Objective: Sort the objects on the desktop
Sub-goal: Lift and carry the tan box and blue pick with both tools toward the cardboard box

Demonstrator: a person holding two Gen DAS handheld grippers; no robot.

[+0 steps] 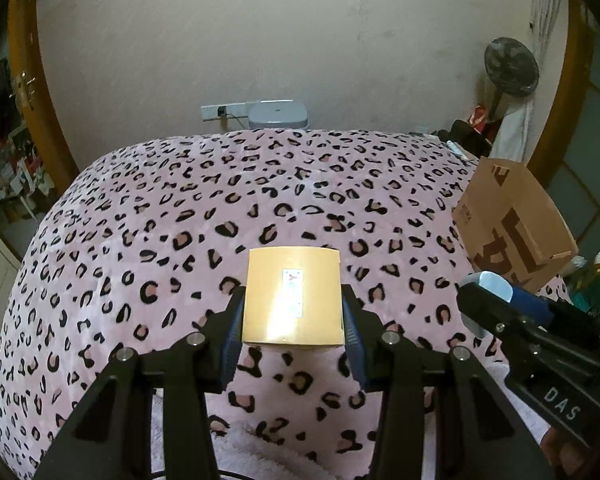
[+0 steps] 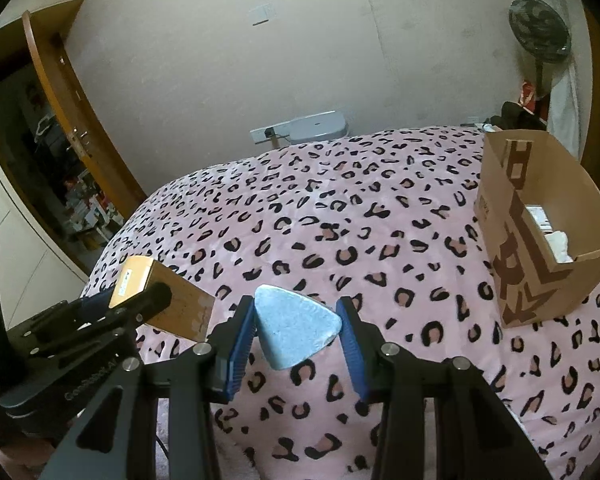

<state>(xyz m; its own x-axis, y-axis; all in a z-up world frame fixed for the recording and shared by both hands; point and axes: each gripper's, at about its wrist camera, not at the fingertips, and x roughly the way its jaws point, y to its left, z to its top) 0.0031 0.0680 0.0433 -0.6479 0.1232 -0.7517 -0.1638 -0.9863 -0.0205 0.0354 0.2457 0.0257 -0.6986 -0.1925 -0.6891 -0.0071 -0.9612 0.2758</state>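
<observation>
My left gripper (image 1: 293,322) is shut on a tan box (image 1: 293,298) with a small white label, held above the pink leopard-print blanket (image 1: 220,208). The same tan box (image 2: 166,300) shows at the left of the right wrist view, clamped in the left gripper (image 2: 140,308). My right gripper (image 2: 298,334) is shut on a light blue triangular sponge (image 2: 296,326), also lifted off the blanket (image 2: 340,220). In the left wrist view the right gripper (image 1: 496,300) with the blue sponge (image 1: 490,280) comes in from the right edge.
An open cardboard box (image 2: 540,240) stands on the blanket at the right with white items inside; the cardboard box (image 1: 512,228) is at the right in the left wrist view too. A grey bin (image 1: 278,114), a wall socket strip and a standing fan (image 1: 510,66) are behind the bed.
</observation>
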